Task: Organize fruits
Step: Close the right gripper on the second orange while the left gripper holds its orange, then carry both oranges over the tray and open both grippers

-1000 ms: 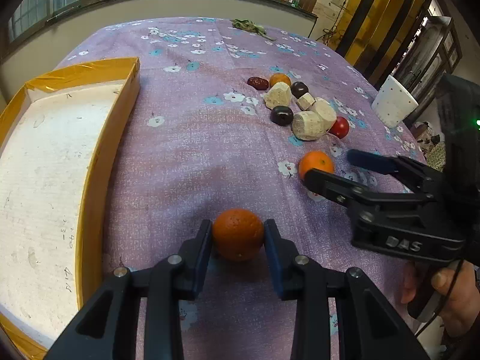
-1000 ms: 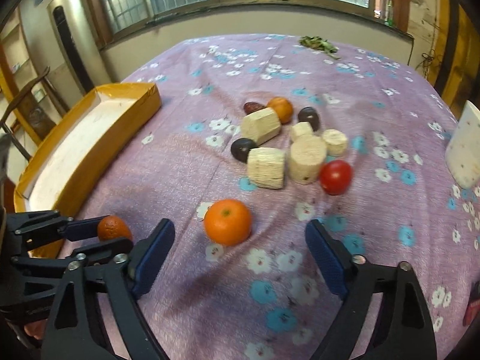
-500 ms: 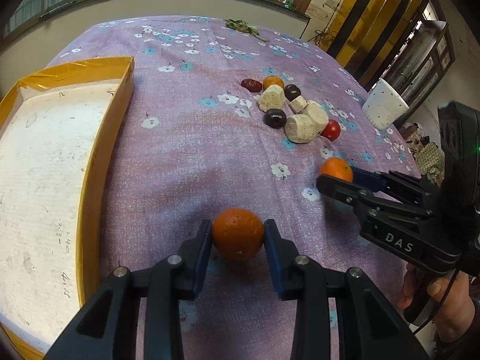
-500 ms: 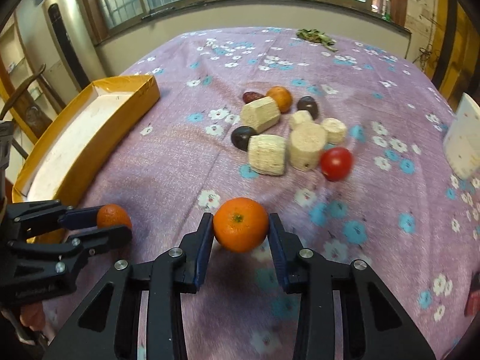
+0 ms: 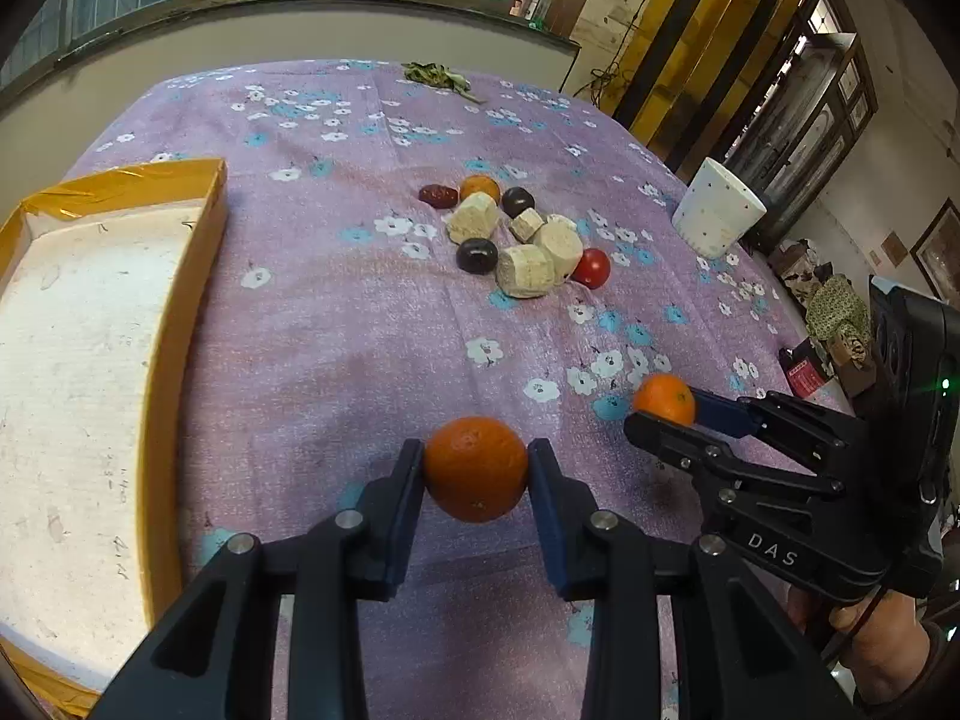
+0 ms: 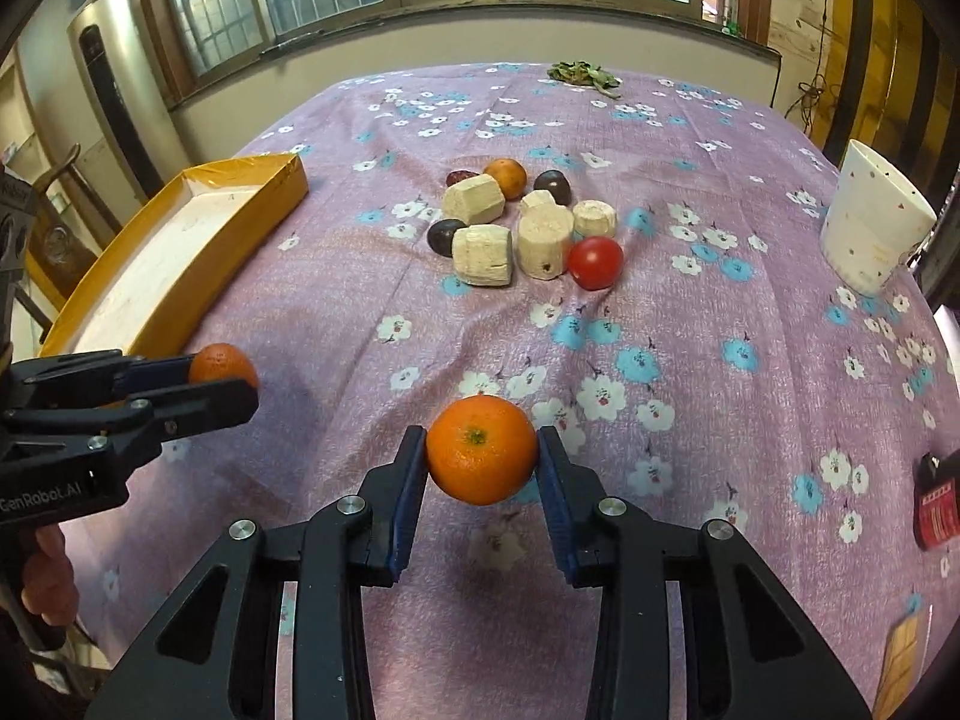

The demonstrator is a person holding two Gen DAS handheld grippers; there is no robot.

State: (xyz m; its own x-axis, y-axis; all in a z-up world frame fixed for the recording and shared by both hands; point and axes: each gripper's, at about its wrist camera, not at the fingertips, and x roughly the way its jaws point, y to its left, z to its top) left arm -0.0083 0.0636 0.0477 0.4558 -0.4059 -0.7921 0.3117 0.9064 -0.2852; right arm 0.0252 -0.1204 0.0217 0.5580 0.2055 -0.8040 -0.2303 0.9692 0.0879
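My left gripper (image 5: 477,471) is shut on a dark orange tangerine (image 5: 476,468) and holds it above the purple flowered cloth; it shows at the left of the right wrist view (image 6: 222,365). My right gripper (image 6: 482,459) is shut on a brighter orange (image 6: 482,457), also lifted; it shows at the right of the left wrist view (image 5: 664,399). A yellow-rimmed tray (image 5: 213,222) with a white floor lies to the left (image 6: 264,189). A cluster with a red tomato (image 6: 594,262), a small orange (image 6: 506,177), dark plums (image 6: 441,237) and beige blocks (image 6: 482,255) lies farther back.
A white cup (image 6: 873,228) stands at the right, also in the left wrist view (image 5: 717,213). Dried green leaves (image 6: 579,72) lie at the table's far edge. A red and black object (image 6: 936,501) lies near the right edge. A window wall stands behind the table.
My right gripper shut on the bright orange and lifted it off the cloth. My left gripper rose with the tangerine in it. Both have drawn back from the cluster.
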